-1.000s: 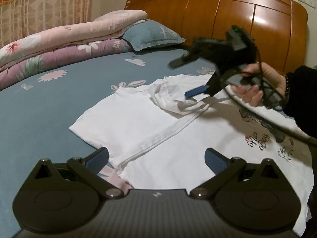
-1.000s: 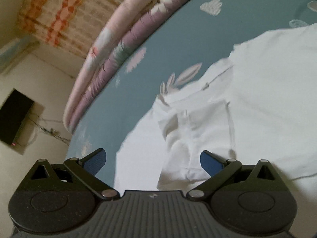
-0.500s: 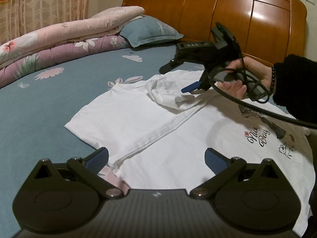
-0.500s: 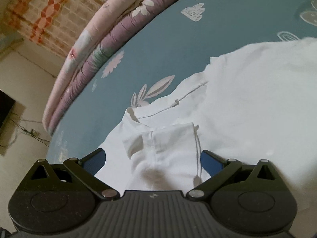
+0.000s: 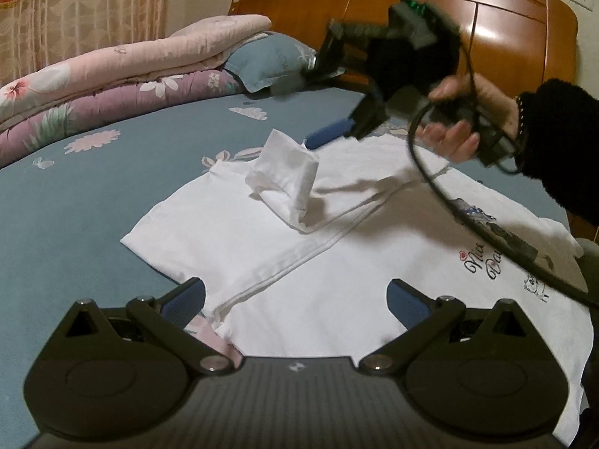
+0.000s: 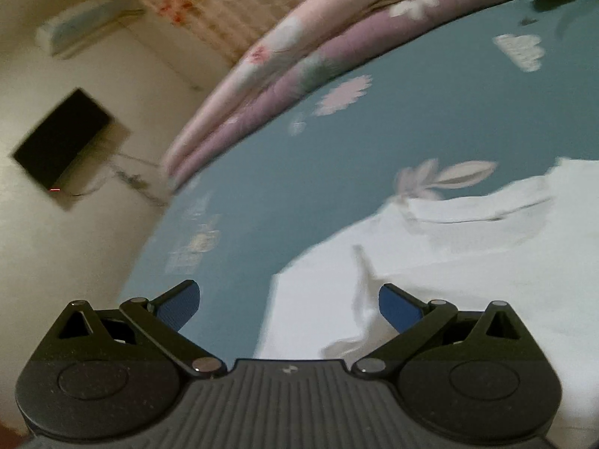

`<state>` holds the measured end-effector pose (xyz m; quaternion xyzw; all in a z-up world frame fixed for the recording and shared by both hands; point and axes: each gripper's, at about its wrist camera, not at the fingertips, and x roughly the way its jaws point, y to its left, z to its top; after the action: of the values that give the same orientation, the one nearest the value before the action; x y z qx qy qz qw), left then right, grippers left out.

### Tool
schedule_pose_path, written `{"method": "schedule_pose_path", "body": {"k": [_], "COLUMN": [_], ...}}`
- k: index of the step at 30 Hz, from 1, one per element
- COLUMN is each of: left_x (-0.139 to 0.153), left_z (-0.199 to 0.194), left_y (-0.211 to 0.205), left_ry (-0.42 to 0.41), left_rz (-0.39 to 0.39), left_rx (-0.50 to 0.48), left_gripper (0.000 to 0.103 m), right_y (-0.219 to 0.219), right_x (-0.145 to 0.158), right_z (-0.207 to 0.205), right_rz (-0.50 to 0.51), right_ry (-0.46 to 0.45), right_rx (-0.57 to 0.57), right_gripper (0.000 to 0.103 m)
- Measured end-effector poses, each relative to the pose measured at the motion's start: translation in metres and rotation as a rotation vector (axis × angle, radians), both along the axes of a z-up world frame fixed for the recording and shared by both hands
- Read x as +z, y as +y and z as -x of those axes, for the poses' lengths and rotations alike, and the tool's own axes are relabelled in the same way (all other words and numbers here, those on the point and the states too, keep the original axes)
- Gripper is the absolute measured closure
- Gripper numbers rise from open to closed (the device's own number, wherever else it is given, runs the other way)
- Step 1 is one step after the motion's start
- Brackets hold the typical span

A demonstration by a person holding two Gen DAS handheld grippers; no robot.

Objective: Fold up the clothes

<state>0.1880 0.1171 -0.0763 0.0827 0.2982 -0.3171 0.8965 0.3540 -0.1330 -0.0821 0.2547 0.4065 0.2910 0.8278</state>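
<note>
- Gaping wide and gripping nothing, the left gripper (image 5: 295, 295) hangs low over the white printed cotton T-shirt (image 5: 337, 262).
- The right gripper (image 6: 288, 305), also spread wide and empty, hovers above the shirt's upturned sleeve (image 5: 288, 172).
- The shirt lies flat on the teal floral bedsheet (image 5: 75, 202).

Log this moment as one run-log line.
task: fold clothes | left gripper: open, over white T-shirt | right gripper: open, raised, holding nothing | sleeve: bunched on shirt | surface: bed

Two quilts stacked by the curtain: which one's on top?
The pink quilt. It lies folded over the purple quilt, which rests directly on the blue sheet; its end also overlaps the blue pillow.
</note>
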Motion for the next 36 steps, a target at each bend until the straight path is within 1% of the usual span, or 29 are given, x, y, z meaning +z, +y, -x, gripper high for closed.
{"method": "schedule_pose_path", "body": {"k": [2,4,7,9,10,13,15,17,19,21,22,23,24,25,27,28,29,31,33,34,35,36], "left_x": [0.000,0.000,0.000,-0.001,-0.001,-0.002,-0.002,-0.003,-0.004,-0.005,-0.006,-0.006,-0.007,-0.008,-0.009,-0.009,-0.010,-0.011,-0.013,-0.014,-0.014,-0.015], "left_z": [0.000,0.000,0.000,-0.001,-0.002,-0.002,-0.003,-0.003,-0.003,-0.004,-0.005,-0.005,-0.005,-0.005,-0.005,-0.006,-0.006,-0.006,-0.006,-0.006,-0.006,-0.006], "left_y": [0.000,0.000,0.000,0.001,0.001,0.001,0.001,0.001,0.000,-0.001,-0.002,-0.003,-0.003,-0.004,-0.005,-0.006,-0.006,-0.008,-0.011,-0.013,-0.014,-0.015], "left_ry": [-0.003,-0.003,-0.003,0.000,0.001,0.006,0.006,0.007,0.010,0.015,0.018,0.019,0.021,0.022,0.025,0.026,0.028,0.031,0.033,0.034,0.035,0.036], "left_rz": [-0.002,-0.001,-0.003,-0.002,-0.004,-0.006,-0.006,-0.007,-0.010,-0.018,-0.022,-0.023,-0.025,-0.027,-0.030,-0.032,-0.034,-0.037,-0.046,-0.052,-0.056,-0.057], "left_rx": [-0.001,-0.003,-0.001,0.001,0.002,0.004,0.004,0.004,0.005,0.008,0.007,0.007,0.006,0.005,0.004,0.003,0.002,0.000,-0.005,-0.006,-0.007,-0.011], "left_gripper": [0.001,0.001,0.001,0.001,0.001,0.001,0.001,0.001,0.001,0.001,0.001,0.001,0.001,0.001,0.001,0.001,0.001,0.001,0.001,0.001,0.001,0.001], "right_y": [-0.003,0.003,0.027,0.043,0.048,0.049,0.037,0.019,0.005,0.001,0.000,0.001,0.003,0.005,0.006,0.000,-0.009,-0.025,-0.055,-0.073,-0.095,-0.118], "right_x": [-0.016,-0.030,-0.030,-0.023,-0.018,-0.007,-0.006,-0.006,-0.007,-0.013,-0.019,-0.029,-0.040,-0.047,-0.046,-0.043,-0.040,-0.033,-0.035,-0.039,-0.045,-0.053], "right_z": [-0.005,-0.011,-0.013,-0.013,-0.013,-0.009,-0.004,0.003,0.012,0.018,0.018,0.017,0.016,0.019,0.033,0.040,0.047,0.052,0.052,0.052,0.054,0.057], "right_rz": [0.005,-0.051,-0.144,-0.206,-0.211,-0.107,-0.032,0.033,0.170,0.357,0.430,0.482,0.523,0.550,0.543,0.507,0.456,0.438,0.456,0.462,0.462,0.459], "right_ry": [0.054,0.109,0.087,0.054,0.037,-0.009,-0.024,-0.036,-0.059,-0.084,-0.077,-0.049,-0.012,-0.015,-0.060,-0.085,-0.112,-0.163,-0.162,-0.144,-0.110,-0.070], "right_rx": [-0.031,-0.024,0.052,0.121,0.143,0.144,0.086,-0.008,-0.112,-0.200,-0.224,-0.227,-0.221,-0.209,-0.167,-0.164,-0.171,-0.225,-0.320,-0.373,-0.428,-0.483], "right_gripper": [0.000,0.000,0.000,0.000,0.000,0.000,0.000,0.000,0.000,0.000,0.000,0.000,0.000,0.000,0.000,0.000,0.000,0.000,0.000,0.000,0.000,0.003]}}
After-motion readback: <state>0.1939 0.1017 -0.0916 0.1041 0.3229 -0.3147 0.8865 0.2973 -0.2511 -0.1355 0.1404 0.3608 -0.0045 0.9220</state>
